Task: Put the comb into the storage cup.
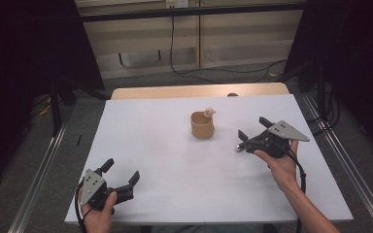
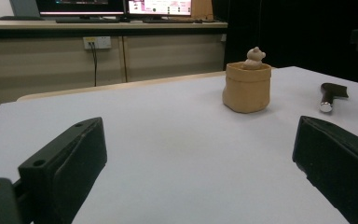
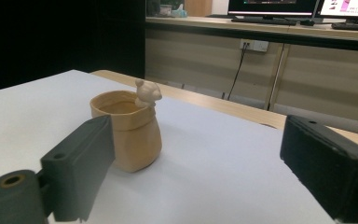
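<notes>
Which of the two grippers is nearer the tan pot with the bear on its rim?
The right gripper: it sits just beside the tan pot, while the left gripper stays at the table's near edge.

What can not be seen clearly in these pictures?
- Inside of the pot: hidden by its own wall in the left gripper view; its floor stays unseen in the others.
- Bear on the rim: too small for detail.
- Right gripper: jaws cut off by the bottom edge in its own view.

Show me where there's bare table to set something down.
The white table is bare between the left gripper and the tan pouch-shaped cup with a small bear figure, and behind that cup. It is tighter between cup and right gripper.
</notes>
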`<control>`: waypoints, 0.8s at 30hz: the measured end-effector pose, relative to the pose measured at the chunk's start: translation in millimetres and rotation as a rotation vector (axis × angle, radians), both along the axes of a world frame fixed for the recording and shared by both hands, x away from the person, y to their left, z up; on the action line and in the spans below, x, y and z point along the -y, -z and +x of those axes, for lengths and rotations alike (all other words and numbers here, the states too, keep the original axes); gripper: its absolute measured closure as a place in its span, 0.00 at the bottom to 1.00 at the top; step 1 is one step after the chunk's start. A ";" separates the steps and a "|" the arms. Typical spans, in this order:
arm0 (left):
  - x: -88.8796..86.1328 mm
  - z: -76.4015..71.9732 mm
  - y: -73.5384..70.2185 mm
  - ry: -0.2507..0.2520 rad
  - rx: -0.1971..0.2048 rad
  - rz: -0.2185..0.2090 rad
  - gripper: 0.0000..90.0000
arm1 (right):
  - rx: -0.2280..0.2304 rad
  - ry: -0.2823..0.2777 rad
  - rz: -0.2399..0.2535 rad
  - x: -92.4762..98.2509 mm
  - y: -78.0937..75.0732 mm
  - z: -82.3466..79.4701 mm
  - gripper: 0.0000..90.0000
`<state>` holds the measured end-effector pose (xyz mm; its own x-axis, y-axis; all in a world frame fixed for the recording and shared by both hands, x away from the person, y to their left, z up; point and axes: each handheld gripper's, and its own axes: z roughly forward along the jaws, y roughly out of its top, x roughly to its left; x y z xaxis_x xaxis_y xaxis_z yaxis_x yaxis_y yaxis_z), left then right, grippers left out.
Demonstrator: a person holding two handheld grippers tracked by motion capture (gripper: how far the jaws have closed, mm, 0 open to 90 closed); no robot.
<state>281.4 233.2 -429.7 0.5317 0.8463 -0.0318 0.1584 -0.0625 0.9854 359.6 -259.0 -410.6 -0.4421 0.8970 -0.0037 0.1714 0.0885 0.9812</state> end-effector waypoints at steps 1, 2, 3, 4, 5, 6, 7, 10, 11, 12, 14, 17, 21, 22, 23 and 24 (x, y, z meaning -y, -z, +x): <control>-0.2 0.2 0.2 -0.001 -0.001 0.000 0.03 | -0.001 -0.004 0.000 -1.0 -0.6 3.1 0.13; -0.4 0.4 0.3 -0.001 -0.001 0.000 0.03 | 0.006 -0.004 -0.006 -1.7 -1.2 5.4 0.15; -0.6 0.4 0.2 -0.002 0.001 -0.003 0.03 | 0.003 0.000 -0.013 -2.4 -2.2 7.7 0.15; -0.7 0.3 0.0 -0.002 0.002 -0.003 0.03 | -0.016 0.001 -0.016 -3.4 -4.1 13.1 0.18; -0.3 0.1 -0.2 -0.002 0.003 -0.007 0.03 | -0.016 0.001 -0.016 -3.4 -4.1 13.1 0.18; -0.3 0.0 -0.3 0.000 0.003 -0.003 0.03 | -0.019 0.001 -0.030 -3.4 -5.0 15.8 0.21; -0.4 -0.1 -0.4 0.001 0.003 -0.003 0.03 | -0.021 0.002 -0.035 -3.7 -5.3 18.6 0.22; -1.0 0.0 -0.2 0.000 0.002 0.001 0.03 | -0.031 0.022 -0.033 -1.6 -2.8 26.9 0.31; -1.0 0.1 0.0 0.000 0.003 0.000 0.03 | -0.031 0.022 -0.033 -1.6 -2.8 26.9 0.31; -0.8 0.1 0.0 0.001 0.002 -0.002 0.03 | -0.037 0.029 -0.039 -0.7 -1.9 27.7 0.32; -0.7 -0.1 -0.2 0.005 0.003 0.001 0.03 | -0.078 0.032 -0.033 3.7 0.7 28.6 0.43; 0.6 0.5 0.2 0.008 0.002 -0.005 0.03 | -0.090 0.024 -0.045 5.8 1.5 29.2 0.50; 0.5 0.2 -0.2 0.010 0.005 0.000 0.03 | -0.103 -0.009 -0.049 6.6 1.7 29.9 0.62; 0.4 0.2 -0.2 0.010 0.005 0.001 0.03 | -0.104 -0.020 -0.054 6.4 1.8 30.0 0.66; 0.4 0.3 -0.1 0.010 0.005 0.001 0.03 | -0.104 -0.020 -0.054 6.4 1.8 30.0 0.66; 0.4 0.3 0.0 0.010 0.004 -0.001 0.03 | -0.104 -0.023 -0.056 6.6 2.0 30.3 0.68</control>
<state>281.7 232.8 -429.7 0.5400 0.8411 -0.0308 0.1542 -0.0629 0.9860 389.9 -265.6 -412.6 -0.4636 0.8860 -0.0067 0.2695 0.1482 0.9515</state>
